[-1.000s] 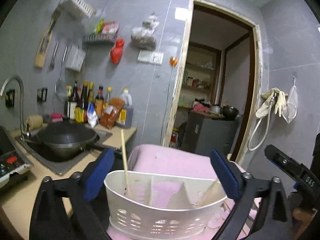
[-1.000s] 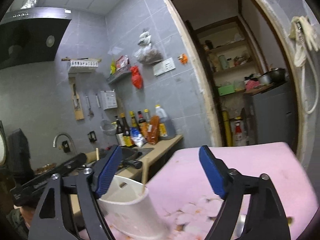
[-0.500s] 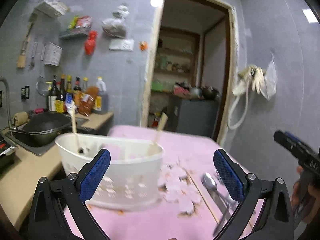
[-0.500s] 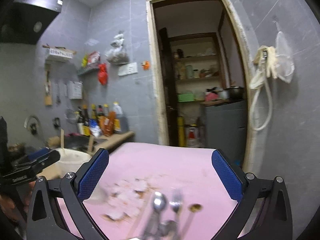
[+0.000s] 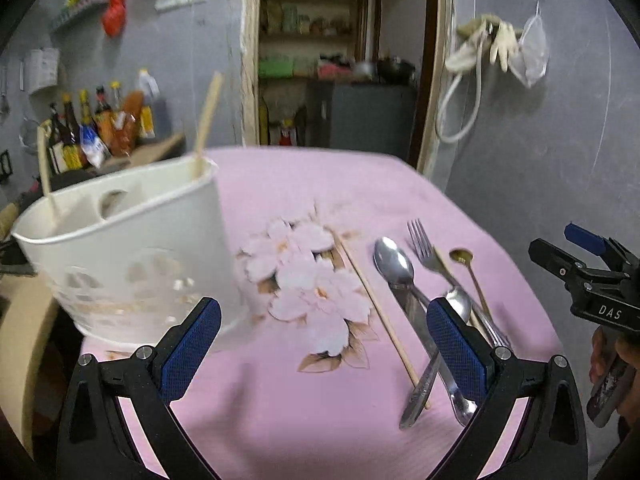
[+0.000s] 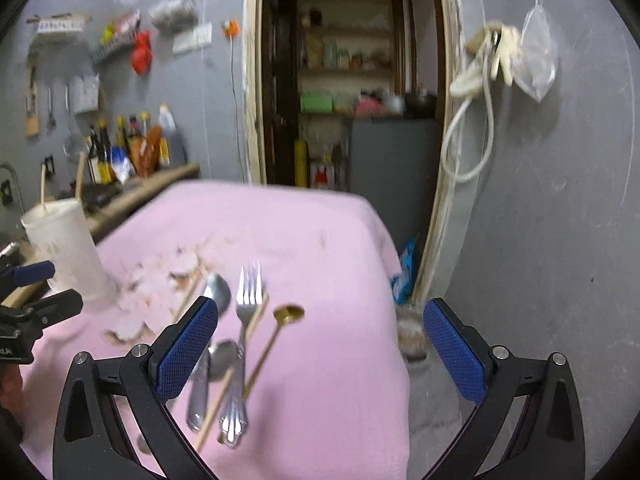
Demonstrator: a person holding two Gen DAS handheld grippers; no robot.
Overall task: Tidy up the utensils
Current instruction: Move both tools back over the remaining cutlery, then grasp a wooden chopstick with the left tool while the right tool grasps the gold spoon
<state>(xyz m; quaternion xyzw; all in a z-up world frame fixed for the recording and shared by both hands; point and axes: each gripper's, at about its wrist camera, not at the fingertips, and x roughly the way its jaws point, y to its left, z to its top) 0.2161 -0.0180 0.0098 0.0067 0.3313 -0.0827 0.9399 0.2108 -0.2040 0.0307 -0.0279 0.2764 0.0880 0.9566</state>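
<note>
A white utensil caddy (image 5: 132, 252) stands at the left of the pink cloth (image 5: 320, 400), with two chopsticks upright in it; it also shows in the right wrist view (image 6: 68, 252). Loose utensils lie to the right: a chopstick (image 5: 380, 316), a big spoon (image 5: 394, 268), a fork (image 5: 424, 248), a gold spoon (image 5: 466, 264). In the right wrist view the fork (image 6: 244, 320), the gold spoon (image 6: 280, 328) and a spoon (image 6: 214, 300) lie just ahead. My left gripper (image 5: 320, 354) is open and empty above the cloth. My right gripper (image 6: 320, 350) is open and empty.
A counter with sauce bottles (image 5: 104, 128) stands behind the caddy on the left. A doorway (image 5: 336, 60) with shelves is straight behind. The table's right edge (image 6: 396, 300) drops to the floor beside a grey wall with a hanging hose (image 6: 472, 120).
Both cameras have tipped down and swung right. The caddy has slid to the left of both views, and the loose utensils on the cloth have come into view.
</note>
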